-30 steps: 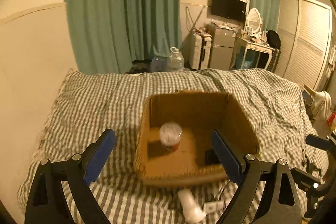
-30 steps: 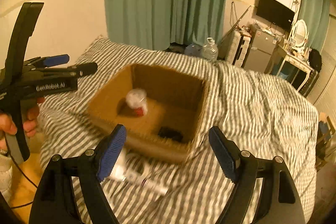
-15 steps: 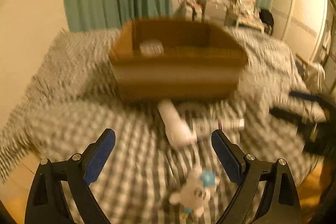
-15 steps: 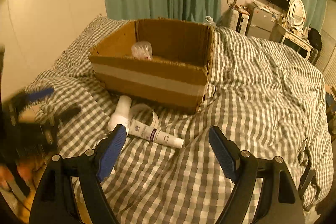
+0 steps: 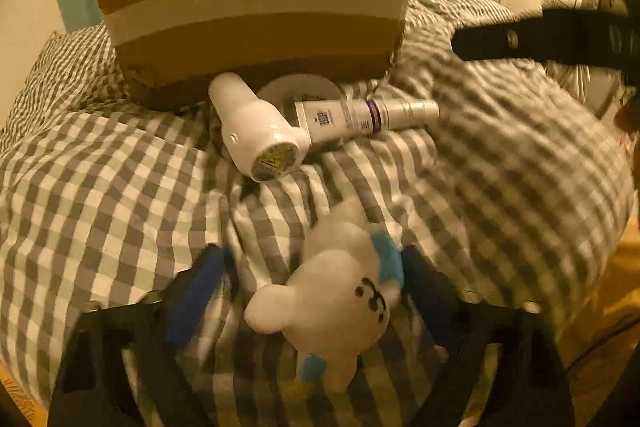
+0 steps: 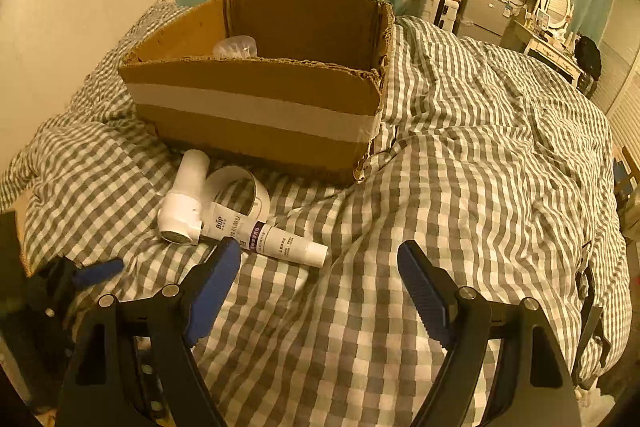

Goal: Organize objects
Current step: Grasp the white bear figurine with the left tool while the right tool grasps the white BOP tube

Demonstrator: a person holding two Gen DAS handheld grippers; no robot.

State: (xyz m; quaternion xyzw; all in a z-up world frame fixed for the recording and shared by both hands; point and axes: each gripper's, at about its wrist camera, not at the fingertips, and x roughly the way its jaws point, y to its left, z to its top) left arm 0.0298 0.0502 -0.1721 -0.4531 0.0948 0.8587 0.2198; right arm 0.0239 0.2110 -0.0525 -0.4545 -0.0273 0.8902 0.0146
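Left claw (image 5: 316, 287) straddles the white plush toy with blue ears (image 5: 340, 303) lying on the grey-checked bed cover (image 5: 100, 187); motion blur hides whether the pads touch it. Right claw (image 6: 320, 283) gapes wide, empty, above the cover near the white lotion tube (image 6: 264, 235). Brown cardboard box (image 6: 256, 107) walls hide most of its contents.

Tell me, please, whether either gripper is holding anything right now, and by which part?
Nothing is held. The left gripper is open around the white plush toy with blue ears, not clamped; the right gripper is open and empty.
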